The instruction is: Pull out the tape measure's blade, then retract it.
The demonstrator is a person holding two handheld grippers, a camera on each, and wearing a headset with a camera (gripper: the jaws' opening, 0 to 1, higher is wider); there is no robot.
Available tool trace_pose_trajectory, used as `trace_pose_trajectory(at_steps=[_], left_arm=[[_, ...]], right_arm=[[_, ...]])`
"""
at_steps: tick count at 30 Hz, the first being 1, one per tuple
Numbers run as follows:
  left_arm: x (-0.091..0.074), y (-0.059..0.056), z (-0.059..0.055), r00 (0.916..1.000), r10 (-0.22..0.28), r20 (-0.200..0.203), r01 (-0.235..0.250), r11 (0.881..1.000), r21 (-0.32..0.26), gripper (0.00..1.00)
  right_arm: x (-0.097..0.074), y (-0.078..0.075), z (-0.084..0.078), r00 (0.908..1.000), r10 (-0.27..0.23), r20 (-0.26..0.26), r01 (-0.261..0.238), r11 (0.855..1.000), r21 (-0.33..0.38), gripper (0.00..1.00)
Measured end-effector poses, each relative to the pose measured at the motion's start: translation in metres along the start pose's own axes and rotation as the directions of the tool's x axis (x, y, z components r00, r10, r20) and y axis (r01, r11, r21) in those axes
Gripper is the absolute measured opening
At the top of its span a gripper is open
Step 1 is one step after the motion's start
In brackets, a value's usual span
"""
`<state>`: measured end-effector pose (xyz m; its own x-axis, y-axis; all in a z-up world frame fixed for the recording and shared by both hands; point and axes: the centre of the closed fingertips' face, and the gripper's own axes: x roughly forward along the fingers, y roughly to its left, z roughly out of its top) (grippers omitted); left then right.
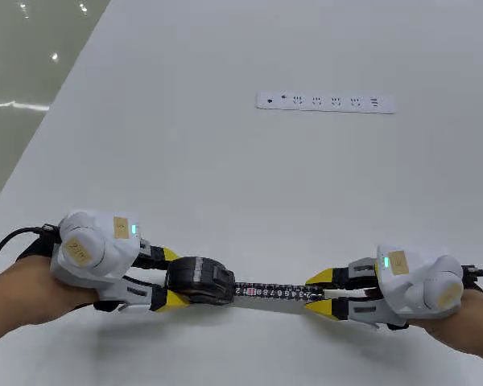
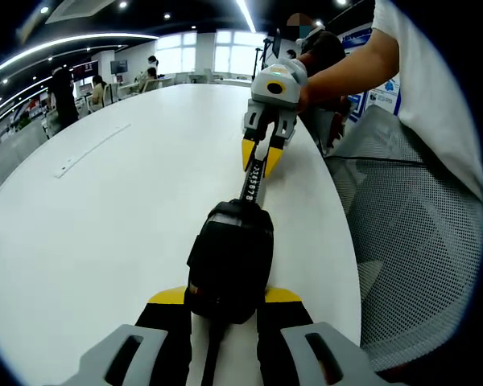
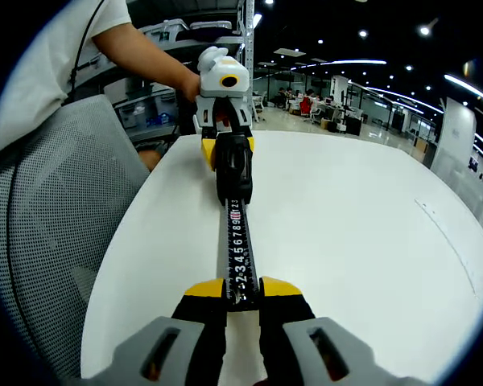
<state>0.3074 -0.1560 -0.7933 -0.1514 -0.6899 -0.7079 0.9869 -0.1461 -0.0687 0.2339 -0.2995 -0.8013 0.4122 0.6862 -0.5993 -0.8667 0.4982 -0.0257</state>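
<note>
A black tape measure case [image 1: 199,281] rests near the front edge of the white table [image 1: 249,185]. My left gripper [image 1: 167,278] is shut on the case [image 2: 230,259], its yellow-tipped jaws on either side. The blade [image 1: 275,291] runs out to the right, numbers facing up. My right gripper [image 1: 320,293] is shut on the blade's end. In the right gripper view the blade [image 3: 237,251] stretches from between my jaws to the case [image 3: 233,166]. In the left gripper view the blade [image 2: 253,182] leads to the right gripper [image 2: 258,154].
A white power strip [image 1: 325,102] lies flat toward the far side of the table. A grey mesh chair [image 3: 52,217] stands beside the table edge next to the person. Black cables trail from both grippers off the front edge.
</note>
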Motion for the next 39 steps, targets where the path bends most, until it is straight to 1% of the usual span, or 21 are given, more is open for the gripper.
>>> trace_pose_trajectory(at_steps=[10, 21, 24, 31, 39], left_arm=[[0.000, 0.000, 0.000, 1.0000, -0.001, -0.002, 0.001, 1.000, -0.001, 0.28], [0.001, 0.000, 0.001, 1.0000, -0.002, -0.002, 0.002, 1.000, -0.002, 0.28], [0.001, 0.000, 0.001, 1.0000, -0.002, -0.002, 0.002, 1.000, -0.001, 0.28], [0.001, 0.000, 0.001, 1.0000, -0.003, -0.003, 0.003, 1.000, -0.002, 0.28], [0.002, -0.001, 0.002, 1.0000, 0.001, -0.005, -0.001, 1.000, 0.002, 0.28]], right_arm=[[-0.016, -0.003, -0.012, 0.9996, -0.006, -0.027, 0.006, 1.000, 0.001, 0.12], [-0.047, -0.008, -0.037, 0.9968, -0.022, -0.077, 0.023, 1.000, 0.016, 0.12], [-0.052, -0.008, -0.043, 0.9958, -0.025, -0.088, 0.027, 0.999, 0.020, 0.12], [-0.063, -0.008, -0.053, 0.9938, -0.037, -0.105, 0.040, 0.999, 0.033, 0.13], [-0.070, -0.006, -0.059, 0.9925, -0.041, -0.115, 0.047, 0.998, 0.044, 0.13]])
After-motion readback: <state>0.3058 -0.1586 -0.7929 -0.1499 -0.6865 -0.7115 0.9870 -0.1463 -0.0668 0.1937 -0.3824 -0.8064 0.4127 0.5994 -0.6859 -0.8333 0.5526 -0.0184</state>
